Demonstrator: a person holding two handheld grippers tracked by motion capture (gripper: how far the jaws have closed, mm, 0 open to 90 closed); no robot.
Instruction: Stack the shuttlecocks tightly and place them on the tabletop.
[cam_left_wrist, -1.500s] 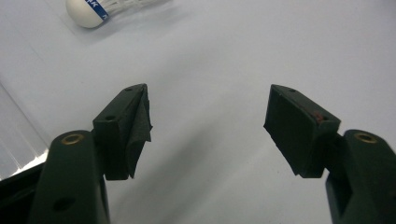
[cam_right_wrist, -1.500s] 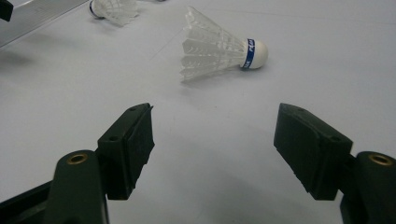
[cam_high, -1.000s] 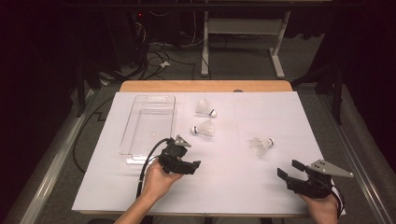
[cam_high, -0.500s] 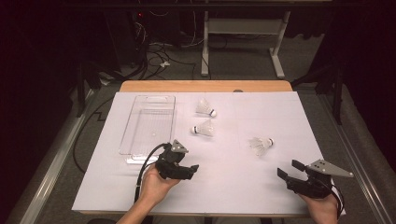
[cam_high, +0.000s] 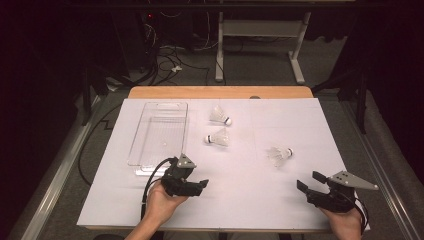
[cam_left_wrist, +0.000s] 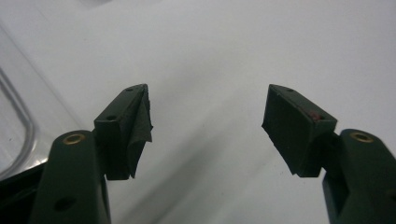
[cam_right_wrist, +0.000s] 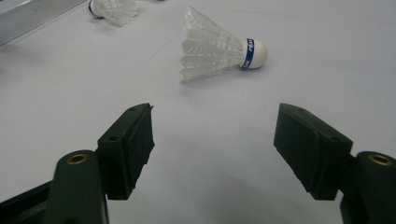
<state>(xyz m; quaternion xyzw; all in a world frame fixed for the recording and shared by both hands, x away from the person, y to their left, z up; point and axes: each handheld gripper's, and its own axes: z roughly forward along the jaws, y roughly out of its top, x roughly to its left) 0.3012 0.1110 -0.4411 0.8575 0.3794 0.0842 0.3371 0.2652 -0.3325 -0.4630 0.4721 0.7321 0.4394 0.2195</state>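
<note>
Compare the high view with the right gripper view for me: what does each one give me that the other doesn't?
The high view alone gives the clear tray, the left tongs open near its front end, the shuttlecock farthest back and the table's wooden edge.

The right gripper view alone gives detail: the blue band and white cork of the nearest shuttlecock, which lies on its side just ahead of the open jaws.

Both give the right tongs, open and empty, that nearest shuttlecock, a second shuttlecock farther off, and the white sheet.

The shuttlecock (cam_right_wrist: 219, 46) has white lettering on its blue band, too small to read.
</note>
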